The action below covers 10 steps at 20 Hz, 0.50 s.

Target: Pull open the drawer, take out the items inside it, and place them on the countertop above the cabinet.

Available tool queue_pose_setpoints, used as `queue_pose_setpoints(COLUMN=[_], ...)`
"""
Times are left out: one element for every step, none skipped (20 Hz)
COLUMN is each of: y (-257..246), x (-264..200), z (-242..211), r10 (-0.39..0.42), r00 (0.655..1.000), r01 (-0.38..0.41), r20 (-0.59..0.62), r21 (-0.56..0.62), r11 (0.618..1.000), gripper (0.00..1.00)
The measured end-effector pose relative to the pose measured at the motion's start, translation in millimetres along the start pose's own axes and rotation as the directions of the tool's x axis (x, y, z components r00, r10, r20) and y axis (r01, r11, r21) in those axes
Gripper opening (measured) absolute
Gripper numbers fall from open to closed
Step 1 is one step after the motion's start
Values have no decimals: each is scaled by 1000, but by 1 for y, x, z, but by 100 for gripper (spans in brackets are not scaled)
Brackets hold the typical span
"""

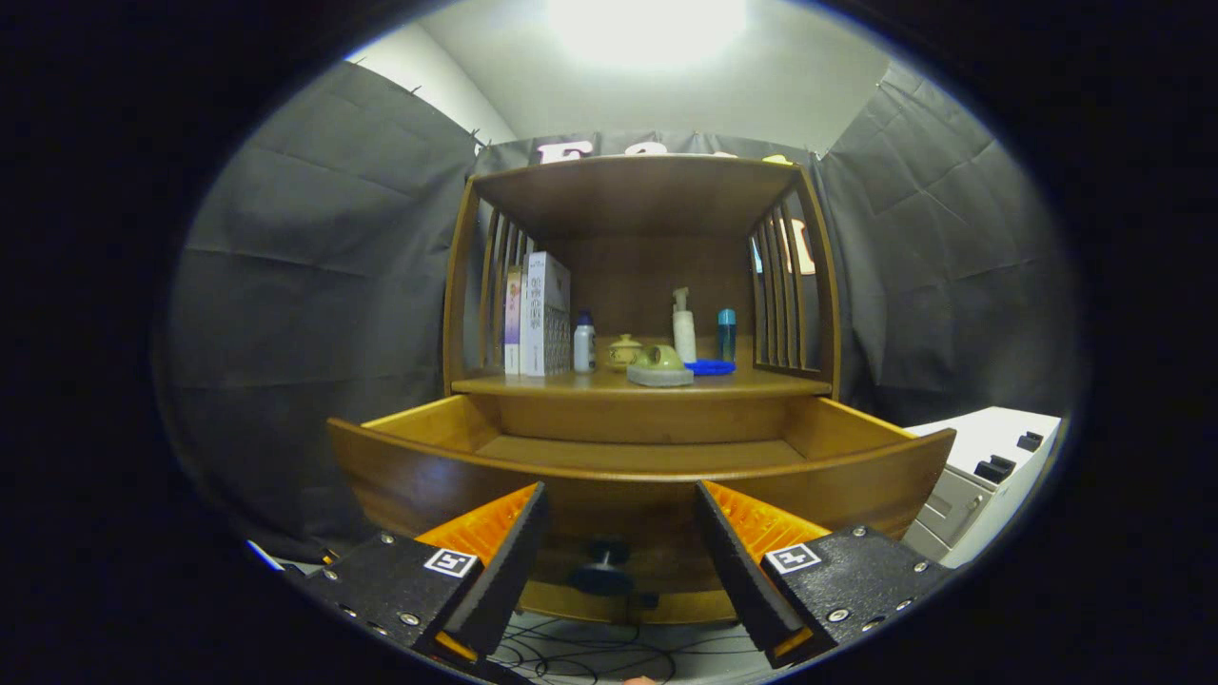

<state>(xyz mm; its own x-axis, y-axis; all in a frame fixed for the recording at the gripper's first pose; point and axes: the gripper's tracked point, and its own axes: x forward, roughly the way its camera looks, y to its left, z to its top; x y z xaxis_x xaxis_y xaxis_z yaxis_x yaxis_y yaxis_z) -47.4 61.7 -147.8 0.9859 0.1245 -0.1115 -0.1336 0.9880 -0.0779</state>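
Observation:
The wooden drawer (419, 476) stands pulled out of the cabinet, and the part of its floor that I see is bare. Its dark round knob (601, 571) sits on the front panel, between my fingers and slightly beyond them. My gripper (620, 542) is open, just in front of the drawer's front panel, holding nothing. On the countertop (761, 383) above the drawer stand a white box (545, 314), a small white bottle (583, 344), a yellowish lidded jar (624, 351), an olive object on a pale base (659, 365), a white pump bottle (683, 326), a blue-capped bottle (726, 335) and a blue dish (712, 367).
Slatted wooden sides (785, 295) and a top board (638, 190) enclose the countertop shelf. A white unit with dark handles (990, 466) stands to the right of the cabinet. Cables (609, 652) lie on the floor below the drawer.

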Motion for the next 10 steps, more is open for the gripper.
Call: queue_pose_setpoints(y=[-2,-1,1,3,4,3,3,2,1,0], x=[3,5,7,8,9,13,15,17,20,20], z=[-7,-14,-22,-28,-33,-36,-41,-43,-45,-45], r10=[-3,0,4,6,4,1,-7,-14,-23,-34], r00=[1000,1000,999,999,998,998,997,997,996,996], r01=[3,0,-5,-7,-6,-3,5,12,21,32], r20=[-8,-22,-34,-44,-56,-62,-72,-79,-85,-86], r21=[-11,-24,-30,-33,-35,-34,-31,-27,-25,-19], r11=[1000,1000,1000,999,999,999,1000,1000,999,999], gripper=[94,94,94,94,94,94,94,94,94,94])
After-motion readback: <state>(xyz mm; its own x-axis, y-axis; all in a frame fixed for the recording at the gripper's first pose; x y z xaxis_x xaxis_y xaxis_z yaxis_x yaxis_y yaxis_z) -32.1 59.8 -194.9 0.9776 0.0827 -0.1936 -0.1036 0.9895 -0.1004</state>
